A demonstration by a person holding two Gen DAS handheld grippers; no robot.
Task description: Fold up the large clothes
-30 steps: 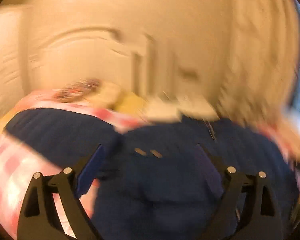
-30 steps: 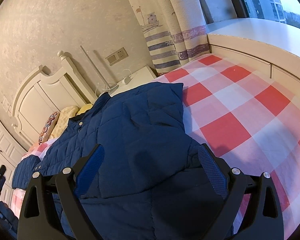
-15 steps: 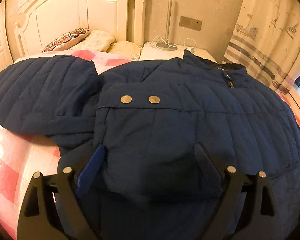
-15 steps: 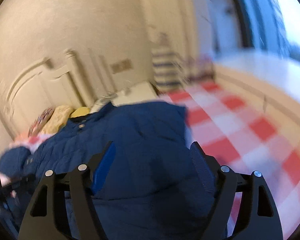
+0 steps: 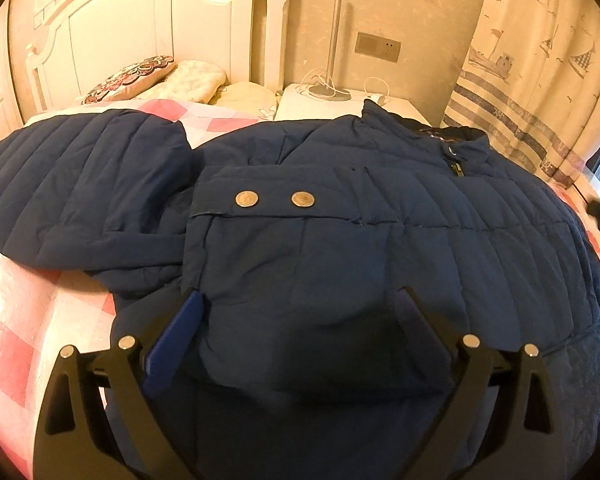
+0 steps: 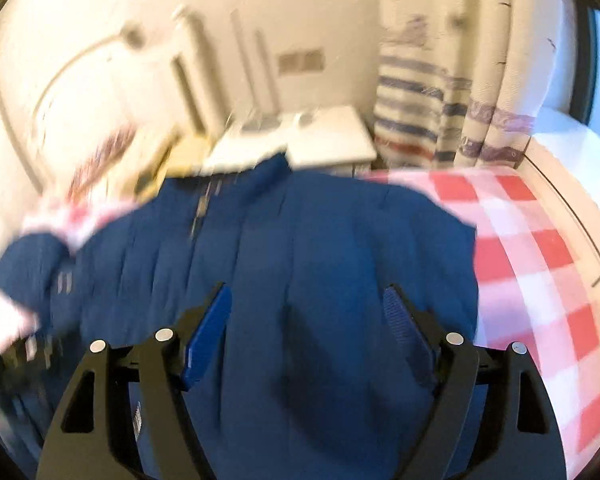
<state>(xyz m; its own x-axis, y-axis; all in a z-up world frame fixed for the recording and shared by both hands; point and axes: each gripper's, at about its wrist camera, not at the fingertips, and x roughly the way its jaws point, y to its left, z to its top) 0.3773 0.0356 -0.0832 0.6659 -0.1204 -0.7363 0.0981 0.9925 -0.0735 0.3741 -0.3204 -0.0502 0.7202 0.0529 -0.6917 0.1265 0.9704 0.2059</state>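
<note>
A navy quilted jacket (image 5: 380, 208) lies spread on the bed, collar toward the nightstand. One sleeve (image 5: 284, 248), with two metal snaps (image 5: 247, 199), is folded across its body. Another sleeve (image 5: 80, 176) lies out to the left. My left gripper (image 5: 298, 296) hovers low over the folded sleeve's cuff end; its jaws are opening, with the cuff between the fingers and the pads not pressing on it. In the blurred right wrist view my right gripper (image 6: 306, 290) hangs over the jacket (image 6: 340, 240); its jaws are opening, with cloth beneath them and nothing gripped.
The bed has a red and white checked sheet (image 6: 540, 264). Pillows (image 5: 132, 80) lean on the white headboard (image 5: 140, 20). A white nightstand (image 5: 324, 106) with a lamp pole (image 5: 334, 36) and cables stands behind the collar. A striped curtain (image 5: 520, 80) hangs at the right.
The left view came down over the jacket and has held steady since. The right gripper swung sideways across the jacket, and its fingers stand closer together than a second ago.
</note>
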